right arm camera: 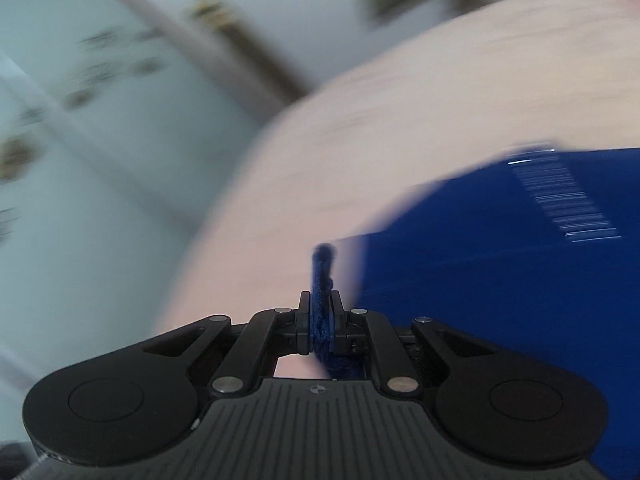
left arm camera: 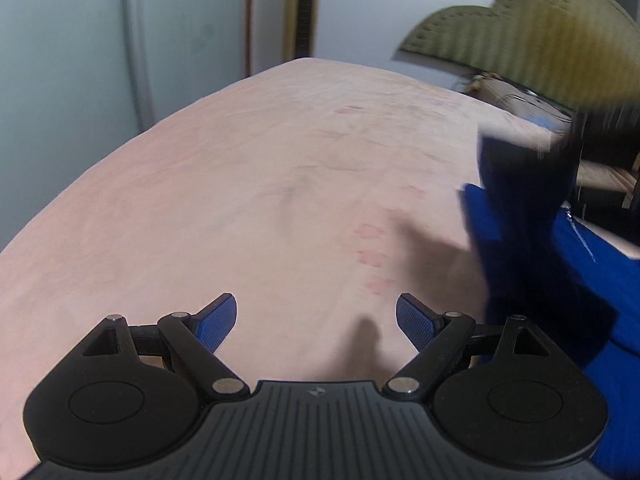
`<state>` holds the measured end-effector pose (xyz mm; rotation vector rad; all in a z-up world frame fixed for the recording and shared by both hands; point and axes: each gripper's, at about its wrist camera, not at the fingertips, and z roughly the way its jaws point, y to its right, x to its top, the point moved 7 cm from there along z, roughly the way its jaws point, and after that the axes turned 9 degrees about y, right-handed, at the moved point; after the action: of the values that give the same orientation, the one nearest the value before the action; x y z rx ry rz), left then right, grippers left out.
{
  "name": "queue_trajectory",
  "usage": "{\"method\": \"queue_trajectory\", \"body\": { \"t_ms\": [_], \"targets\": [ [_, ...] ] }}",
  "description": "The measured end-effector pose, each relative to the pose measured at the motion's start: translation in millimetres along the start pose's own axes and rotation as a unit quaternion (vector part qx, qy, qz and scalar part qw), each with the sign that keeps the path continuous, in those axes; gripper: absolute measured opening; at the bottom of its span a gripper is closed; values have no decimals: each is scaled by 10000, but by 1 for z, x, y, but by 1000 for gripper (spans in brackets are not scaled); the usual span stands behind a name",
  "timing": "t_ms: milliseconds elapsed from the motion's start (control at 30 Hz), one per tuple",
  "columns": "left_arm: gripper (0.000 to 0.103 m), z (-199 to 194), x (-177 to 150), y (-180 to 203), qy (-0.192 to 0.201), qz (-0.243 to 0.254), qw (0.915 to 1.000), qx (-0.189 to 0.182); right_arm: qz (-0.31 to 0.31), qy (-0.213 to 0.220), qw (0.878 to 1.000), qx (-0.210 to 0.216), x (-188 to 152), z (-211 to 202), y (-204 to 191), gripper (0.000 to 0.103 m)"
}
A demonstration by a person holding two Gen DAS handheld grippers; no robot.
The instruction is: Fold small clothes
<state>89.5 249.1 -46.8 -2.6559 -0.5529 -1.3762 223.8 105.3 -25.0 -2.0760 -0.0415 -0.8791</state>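
**Right gripper pinches blue garment, left gripper empty over the pink sheet**

Left wrist view: left gripper (left arm camera: 316, 322) hangs over the pink sheet (left arm camera: 240, 184), jaws spread wide, blue pads (left arm camera: 218, 326) facing each other with only sheet visible between them. Nothing held. The blue garment (left arm camera: 532, 264) sits at the right edge of this view, bunched and partly lifted off the sheet, upper part dark and motion-blurred. It runs down past the gripper's right-hand linkage; contact there can't be told. Faint reddish marks on the sheet near the middle. Behind the sheet: an olive scalloped cushion (left arm camera: 532, 44) (top right, blurred) and a pale wall (left arm camera: 72, 60) with a dark vertical strip at top centre.

Right wrist view: right gripper (right arm camera: 320, 320) has its jaws pressed together on a thick fold of the blue garment (right arm camera: 500, 280), a ridge of dark blue fabric poking up between the fingertips. The rest of the garment spreads out to the right, over the pink sheet (right arm camera: 400, 128), with a white striped print (right arm camera: 568, 200) near its upper right. Whole frame is heavily motion-blurred; background left is pale blue-grey, details unreadable
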Motion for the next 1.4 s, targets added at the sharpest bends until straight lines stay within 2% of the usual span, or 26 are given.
{"method": "queue_trajectory", "body": {
  "t_ms": [67, 100, 200, 267, 333, 433, 500, 567, 600, 633, 733, 800, 867, 900, 967, 1033, 1067, 1100, 1133, 1200, 1233, 1333, 1400],
  "targets": [
    [88, -1, 2, -8, -4, -130, 9999, 50, -316, -4, 9984, 462, 3, 4, -44, 12],
    [88, -3, 4, -10, 0, -167, 9998, 51, -656, 120, 9963, 549, 8, 0, -65, 12],
    [88, -9, 11, -9, 93, -207, 9997, -14, -1282, 611, 9895, 267, 42, -26, -82, 11],
    [88, -14, 18, -3, 205, -215, 9995, -83, -1368, 1050, 9848, -229, 72, -52, -63, 12],
    [88, -20, 26, 7, 346, -219, 9989, -208, -1195, 1610, 9778, -605, 100, -96, -36, 12],
    [88, -26, 34, 28, 467, -145, 9980, -405, -660, 2431, 9650, -728, 123, -178, 1, 12],
    [88, -26, 34, 48, 438, -49, 9974, -567, -344, 2991, 9506, -756, 131, -236, 26, 12],
    [88, -26, 31, 64, 395, -17, 9967, -703, -225, 3051, 9424, -1348, 135, -259, 50, 12],
    [88, -28, 28, 70, 390, -9, 9962, -778, -237, 2927, 9436, -1530, 140, -261, 64, 12],
    [88, -30, 26, 77, 393, 19, 9957, -833, -301, 2741, 9488, -1538, 135, -254, 65, 12],
    [88, -36, 23, 82, 483, 129, 9958, -768, -584, 2079, 9700, -1121, 122, -222, 40, 12],
    [88, -37, 24, 76, 552, 139, 9964, -633, -789, 1564, 9824, -644, 117, -179, 4, 12],
    [88, -38, 28, 69, 628, 86, 9965, -536, -1078, 1284, 9857, -147, 117, -158, -42, 12],
    [88, -39, 31, 64, 671, 57, 9966, -474, -1277, 1341, 9822, 324, 120, -155, -75, 12],
    [88, -40, 34, 56, 720, 5, 9967, -381, -1594, 1809, 9636, 1152, 139, -180, -124, 12],
    [88, -37, 36, 51, 715, -47, 9968, -364, -1716, 2447, 9418, 1541, 155, -221, -136, 6],
    [88, -35, 36, 50, 678, -66, 9969, -384, -1755, 2673, 9362, 1458, 163, -232, -128, 6],
    [88, -32, 35, 52, 617, -88, 9972, -425, -1737, 2877, 9347, 1155, 170, -246, -113, 7],
    [88, -30, 33, 53, 566, -100, 9972, -479, -1625, 2982, 9373, 779, 175, -255, -91, 7],
    [88, -26, 29, 62, 461, -60, 9971, -609, -1103, 3019, 9468, -157, 175, -272, -23, 10],
    [88, -25, 26, 67, 417, -7, 9969, -668, -869, 3021, 9475, -584, 171, -280, 13, 12],
    [88, -22, 19, 86, 330, 273, 9959, -798, -517, 2916, 9368, -1863, 131, -311, 108, 12],
    [88, -19, 14, 99, 264, 434, 9949, -871, -78, 2639, 9279, -2634, 97, -327, 174, 13]
  ]
}}
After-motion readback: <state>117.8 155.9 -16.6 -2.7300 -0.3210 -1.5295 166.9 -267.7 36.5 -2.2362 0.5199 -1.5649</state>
